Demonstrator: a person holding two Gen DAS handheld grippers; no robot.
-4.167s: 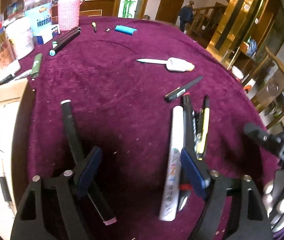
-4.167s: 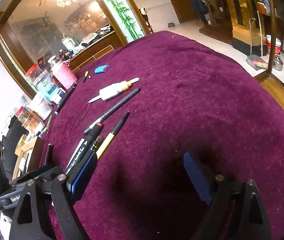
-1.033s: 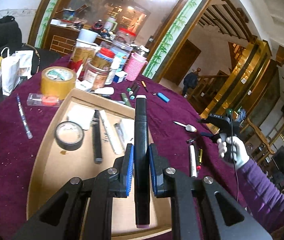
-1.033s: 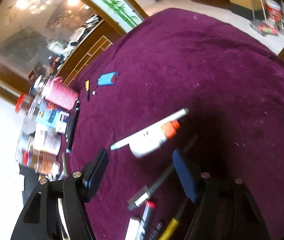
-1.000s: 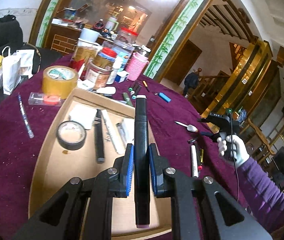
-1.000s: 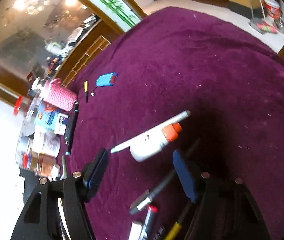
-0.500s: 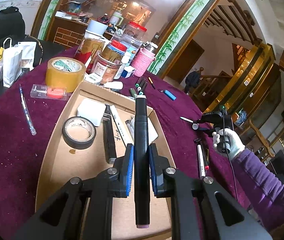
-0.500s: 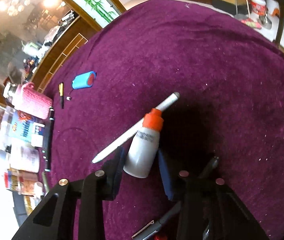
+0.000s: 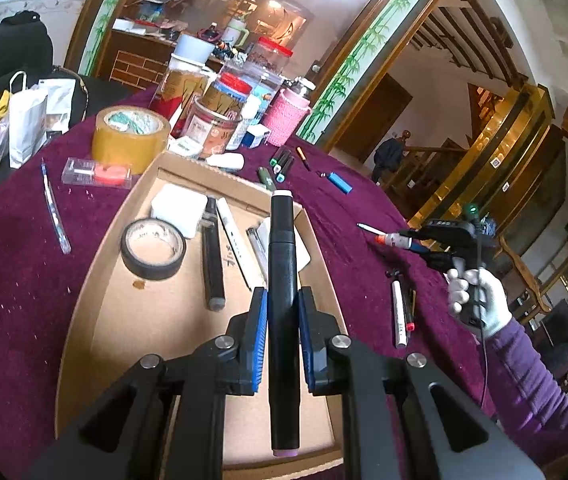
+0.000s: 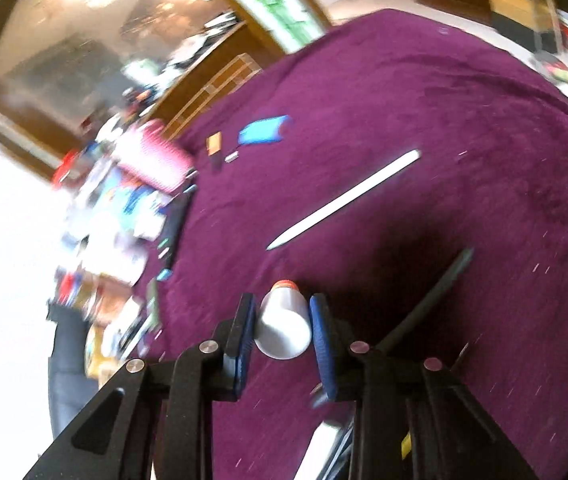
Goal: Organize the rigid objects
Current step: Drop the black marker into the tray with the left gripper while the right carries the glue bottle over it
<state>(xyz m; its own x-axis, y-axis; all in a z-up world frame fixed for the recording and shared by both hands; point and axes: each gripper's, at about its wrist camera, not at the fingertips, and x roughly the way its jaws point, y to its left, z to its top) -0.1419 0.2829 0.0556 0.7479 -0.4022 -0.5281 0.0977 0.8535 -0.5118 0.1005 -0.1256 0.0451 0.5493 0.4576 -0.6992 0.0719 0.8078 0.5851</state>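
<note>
the right gripper (image 10: 282, 326) has just left the white pen (image 10: 344, 200) behind, jaws closing on the bottle (image 10: 283, 328), while the left gripper (image 9: 282, 334) still clamps the marker (image 9: 282, 280) over the box (image 9: 96, 280), both ready to file.

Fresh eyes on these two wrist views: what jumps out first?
In the left wrist view, the left gripper is shut on a long black marker, held over the cardboard tray, which already holds a roll of black tape and several pens. In the blurred right wrist view, the right gripper is closing on a small white bottle with an orange cap, above the purple tablecloth, and a white pen lies just beyond.
</note>
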